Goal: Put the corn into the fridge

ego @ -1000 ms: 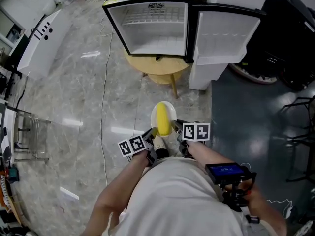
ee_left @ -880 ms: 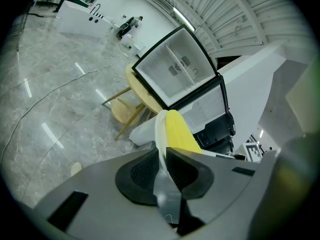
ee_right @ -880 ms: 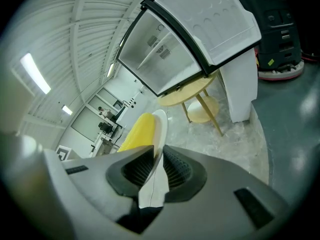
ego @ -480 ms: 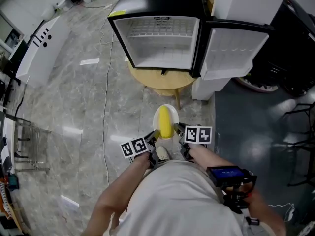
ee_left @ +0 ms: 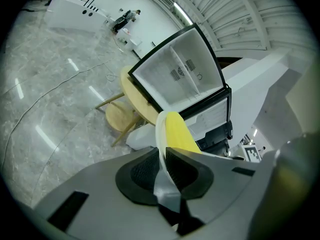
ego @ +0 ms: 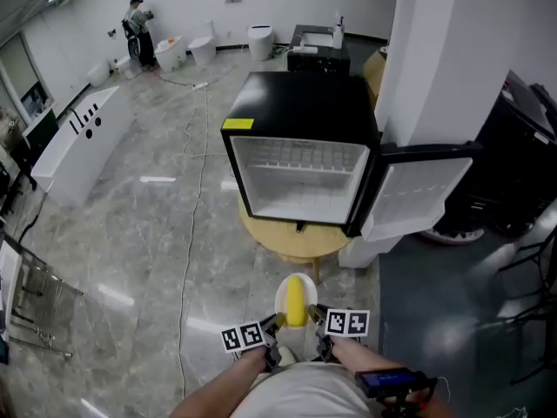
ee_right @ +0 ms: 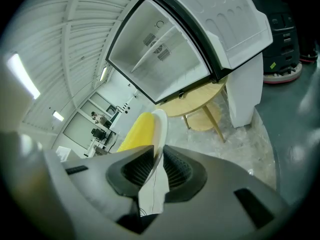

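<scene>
Room: a wide hall with white walls and a glossy grey marbled floor [ego: 122,233]; a thin cable [ego: 186,225] trails across it, and a person [ego: 137,31] stands in the far corner.
Fridge: a small black fridge [ego: 300,116] stands on a low round wooden counter [ego: 287,240], beside a white column [ego: 452,59]. Its door [ego: 418,194] is swung wide open to the right and the white inside is lit.
Plate: a white plate [ego: 282,294] is held out in the air in front of the person, below and well apart from the fridge opening.
Corn: the yellow corn [ego: 296,301] lies lengthwise on the plate, pointing toward the fridge. It is not yet inside.
Left gripper: the left gripper [ego: 271,324] has its jaws closed on the plate's left rim; in its own view the thin white edge runs between the ribbed pads.
Right gripper: the right gripper [ego: 316,314] has its jaws clamped on the opposite rim in the same way, so the plate is carried between the two.
Aim: both gripper views look past the plate at the open fridge.
</scene>
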### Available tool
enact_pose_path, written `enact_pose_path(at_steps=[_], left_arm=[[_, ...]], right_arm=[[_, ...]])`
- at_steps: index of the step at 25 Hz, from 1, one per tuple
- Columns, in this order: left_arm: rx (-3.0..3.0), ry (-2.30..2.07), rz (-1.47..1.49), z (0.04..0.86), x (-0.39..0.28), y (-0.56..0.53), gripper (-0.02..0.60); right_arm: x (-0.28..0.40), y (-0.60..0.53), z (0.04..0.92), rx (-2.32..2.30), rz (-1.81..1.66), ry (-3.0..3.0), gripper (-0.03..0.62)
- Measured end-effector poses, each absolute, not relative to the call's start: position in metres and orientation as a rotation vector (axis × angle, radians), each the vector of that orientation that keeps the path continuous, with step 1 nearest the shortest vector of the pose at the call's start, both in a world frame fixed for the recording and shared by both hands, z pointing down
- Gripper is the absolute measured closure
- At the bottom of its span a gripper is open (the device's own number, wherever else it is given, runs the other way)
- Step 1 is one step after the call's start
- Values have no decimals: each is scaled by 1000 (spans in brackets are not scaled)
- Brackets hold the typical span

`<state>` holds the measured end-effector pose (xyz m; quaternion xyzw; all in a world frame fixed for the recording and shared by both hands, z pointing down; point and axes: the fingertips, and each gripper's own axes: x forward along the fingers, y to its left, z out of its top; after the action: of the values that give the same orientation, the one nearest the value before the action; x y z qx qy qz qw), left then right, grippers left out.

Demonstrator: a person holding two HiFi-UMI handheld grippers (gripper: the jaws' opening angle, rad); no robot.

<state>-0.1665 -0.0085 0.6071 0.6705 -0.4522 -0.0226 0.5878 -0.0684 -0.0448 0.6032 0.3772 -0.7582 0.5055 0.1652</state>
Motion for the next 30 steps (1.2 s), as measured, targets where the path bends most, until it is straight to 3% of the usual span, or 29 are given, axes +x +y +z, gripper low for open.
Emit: enact_pose_path(at_steps=[30], left_arm=[[1486, -1129, -187, 618, -183, -153, 538]], right_arm=[[-89, -203, 613, 907, 1372, -2214, 539]])
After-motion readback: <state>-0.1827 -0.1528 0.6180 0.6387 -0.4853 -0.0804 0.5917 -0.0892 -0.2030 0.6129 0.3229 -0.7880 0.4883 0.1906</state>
